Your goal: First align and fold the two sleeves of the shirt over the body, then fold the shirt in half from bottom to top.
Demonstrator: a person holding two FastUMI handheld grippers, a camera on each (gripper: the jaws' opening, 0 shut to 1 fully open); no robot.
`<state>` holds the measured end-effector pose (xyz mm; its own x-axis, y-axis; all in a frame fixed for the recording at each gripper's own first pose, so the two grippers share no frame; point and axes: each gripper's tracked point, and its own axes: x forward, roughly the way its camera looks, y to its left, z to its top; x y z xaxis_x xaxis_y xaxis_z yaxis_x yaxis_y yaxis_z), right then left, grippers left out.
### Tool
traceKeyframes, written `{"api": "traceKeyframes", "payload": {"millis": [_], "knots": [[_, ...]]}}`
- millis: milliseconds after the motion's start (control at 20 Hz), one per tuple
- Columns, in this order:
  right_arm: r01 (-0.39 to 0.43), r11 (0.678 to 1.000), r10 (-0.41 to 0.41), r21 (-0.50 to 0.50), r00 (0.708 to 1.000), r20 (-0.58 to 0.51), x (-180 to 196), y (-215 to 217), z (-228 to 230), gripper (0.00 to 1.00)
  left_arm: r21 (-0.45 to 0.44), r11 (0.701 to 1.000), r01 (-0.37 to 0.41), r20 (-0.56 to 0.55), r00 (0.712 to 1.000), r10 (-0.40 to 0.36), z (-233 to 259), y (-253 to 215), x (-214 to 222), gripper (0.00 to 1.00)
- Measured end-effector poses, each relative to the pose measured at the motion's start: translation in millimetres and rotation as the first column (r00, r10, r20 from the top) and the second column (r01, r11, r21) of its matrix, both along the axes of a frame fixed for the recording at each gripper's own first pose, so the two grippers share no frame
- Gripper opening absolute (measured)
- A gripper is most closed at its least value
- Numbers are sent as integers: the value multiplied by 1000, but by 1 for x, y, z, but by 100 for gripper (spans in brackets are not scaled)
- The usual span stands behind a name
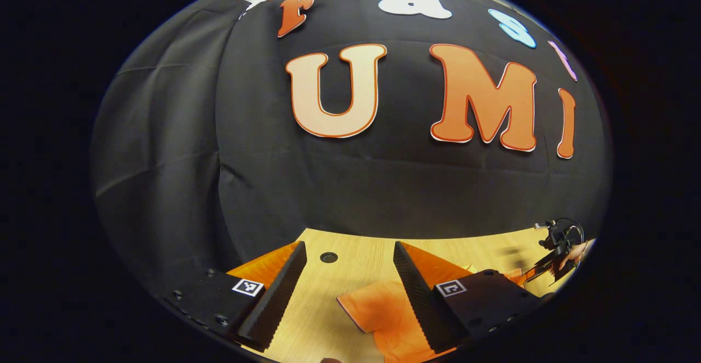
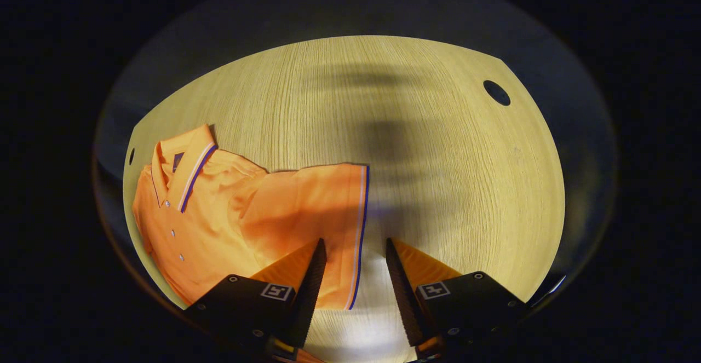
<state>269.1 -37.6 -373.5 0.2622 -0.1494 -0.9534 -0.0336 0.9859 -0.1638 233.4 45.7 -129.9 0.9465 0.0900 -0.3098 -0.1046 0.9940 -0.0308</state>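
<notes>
An orange polo shirt (image 2: 219, 215) lies flat on the wooden table (image 2: 438, 133), collar away from me at the left of the right gripper view. Its sleeve (image 2: 312, 204) spreads out sideways and ends in a striped cuff (image 2: 360, 226). My right gripper (image 2: 353, 272) hovers open over that cuff, whose edge runs between the fingers with nothing gripped. In the left gripper view, my left gripper (image 1: 349, 248) stands open low over the table (image 1: 493, 248). A part of the orange shirt (image 1: 378, 313) lies under its right finger. Far right, the right gripper (image 1: 553, 261) is held by a hand (image 1: 575, 253).
A round hole (image 1: 328, 257) sits in the tabletop just ahead of the left gripper; another hole (image 2: 496, 93) is at the far right corner in the right gripper view. The black cloth wall (image 1: 383, 188) rises behind the table's back edge.
</notes>
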Motion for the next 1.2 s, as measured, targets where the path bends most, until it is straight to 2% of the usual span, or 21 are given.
{"api": "traceKeyframes", "payload": {"millis": [50, 150, 200, 300, 400, 450, 600, 850, 1200], "knots": [[0, 1000, 0, 2, 1000, -5, -1, 1, 0, 69, -10, 1000, 2, -2, 1000, -2, -3, -3, 0, 98], [9, 1000, -9, 6, 1000, 2, -2, 5, -1, 53, -18, 1000, 6, -8, 1000, -6, -4, -6, -2, 98], [7, 1000, -7, 14, 1000, 5, 0, 8, 0, 32, -19, 1000, 5, -6, 1000, -5, -2, -5, -3, 98], [-13, 1000, 13, 15, 1000, 13, 0, 10, 0, 9, -13, 1000, -7, 0, 1000, 7, 0, 2, -6, 98], [-17, 998, 14, 55, 999, 41, 5, 18, 2, 9, -8, 1000, -14, 7, 1000, 14, 4, 8, -12, 98], [-4, 997, 1, 82, 1000, 31, 2, 24, 0, 1, -7, 1000, -18, 9, 1000, 18, 4, 12, -14, 98], [-9, 997, 4, 82, 998, 60, 3, 28, 9, 0, -1, 999, -33, 11, 999, 33, 6, 26, -26, 98], [-18, 985, -7, 173, 990, 140, 0, 67, 51, 0, -15, 999, -35, 13, 999, 35, 4, 44, -41, 98], [-86, 977, 38, 193, 970, 239, -13, 128, 98, 0, -11, 1000, 26, 23, 999, -26, 0, 71, -55, 98]]}}
